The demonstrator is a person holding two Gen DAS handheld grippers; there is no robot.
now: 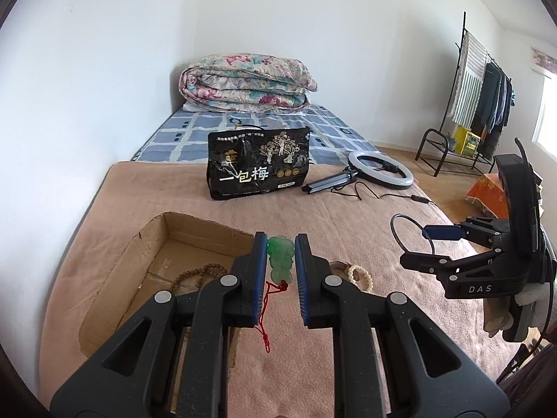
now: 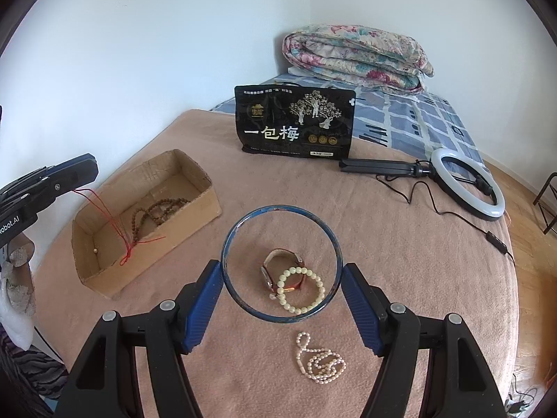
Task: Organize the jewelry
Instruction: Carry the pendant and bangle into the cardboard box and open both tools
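On the blanket (image 2: 243,181), left gripper (image 1: 281,261) clamps one jade pendant (image 1: 280,257); right gripper (image 2: 282,278) clamps one bangle (image 2: 280,264).

Green pendant (image 1: 280,257) on red cord (image 1: 265,317), blue bangle (image 2: 280,264), cream bead bracelet (image 2: 301,291), floral quilt (image 1: 245,83).

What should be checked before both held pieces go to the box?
1. Left gripper grips the green pendant: ok.
2. Right gripper grips the blue bangle by its sides: ok.
3. Pendant's red cord hangs over the box, snag-free: cannot tell.
4. Box has free floor beside the brown beads: ok.
5. Watch, bead bracelet and pearl string remain on the blanket: not ok.
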